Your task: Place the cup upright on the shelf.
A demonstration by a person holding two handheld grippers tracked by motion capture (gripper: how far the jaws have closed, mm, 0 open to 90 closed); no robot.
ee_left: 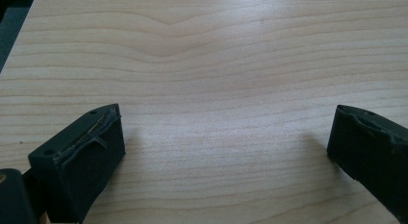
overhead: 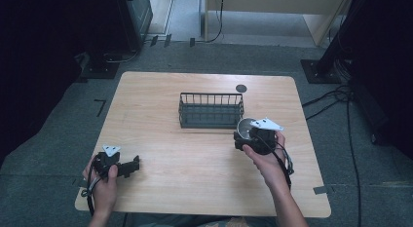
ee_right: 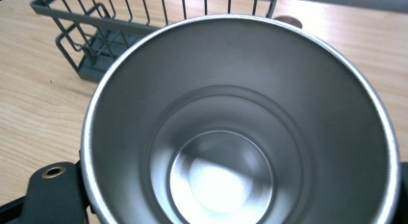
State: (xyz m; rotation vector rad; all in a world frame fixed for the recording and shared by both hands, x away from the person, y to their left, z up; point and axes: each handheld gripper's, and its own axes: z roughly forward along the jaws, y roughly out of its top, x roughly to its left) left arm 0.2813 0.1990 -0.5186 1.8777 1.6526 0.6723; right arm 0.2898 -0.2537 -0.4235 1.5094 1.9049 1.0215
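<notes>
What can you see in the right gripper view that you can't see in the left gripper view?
Right gripper view alone: the shiny inside of a metal cup held in the right hand-held gripper, with a dark wire basket behind it. Left gripper view alone: the left hand-held gripper, its two black jaws wide apart with nothing between them. Both share the pale wooden table.

Hand-held gripper [ee_left: 226, 152] wide apart, wooden table [ee_left: 207, 65]

Both forearms are bare, each hand carrying a black gripper — the left gripper [overhead: 127, 166], the right gripper [overhead: 246, 139] — topped by a grey three-cornered plate and trailing a black cable.
</notes>
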